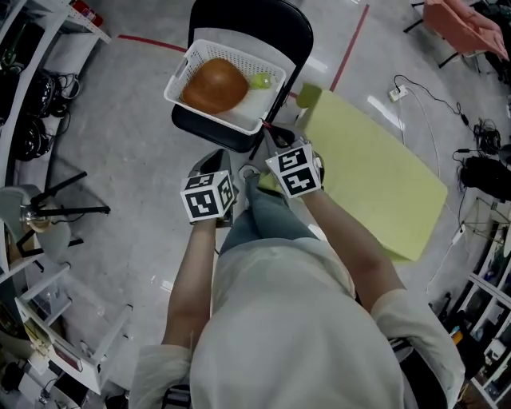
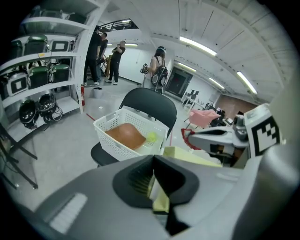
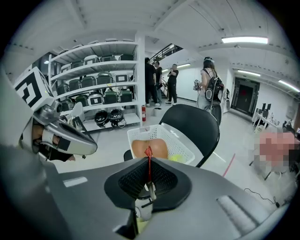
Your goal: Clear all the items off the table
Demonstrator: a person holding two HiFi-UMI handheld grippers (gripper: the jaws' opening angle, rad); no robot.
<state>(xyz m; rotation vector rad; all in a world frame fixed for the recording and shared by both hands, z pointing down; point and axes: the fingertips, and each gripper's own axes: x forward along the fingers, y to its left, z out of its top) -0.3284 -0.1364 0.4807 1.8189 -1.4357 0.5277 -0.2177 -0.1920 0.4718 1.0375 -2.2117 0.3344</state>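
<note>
Currently, the left gripper [image 2: 154, 183] has its jaws closed on an edge of the pale yellow-green flat sheet [image 1: 375, 176], which spreads out to the person's right above the grey floor [image 1: 120, 144]. The right gripper [image 3: 148, 180] has its jaws pinched on a thin red strip [image 3: 149, 164], possibly attached to that sheet. Ahead, a white perforated plastic basket [image 1: 196, 60] sits on a black chair [image 1: 255, 20], holding a brown domed object [image 1: 214, 84] and a small yellow-green ball [image 1: 260, 80].
</note>
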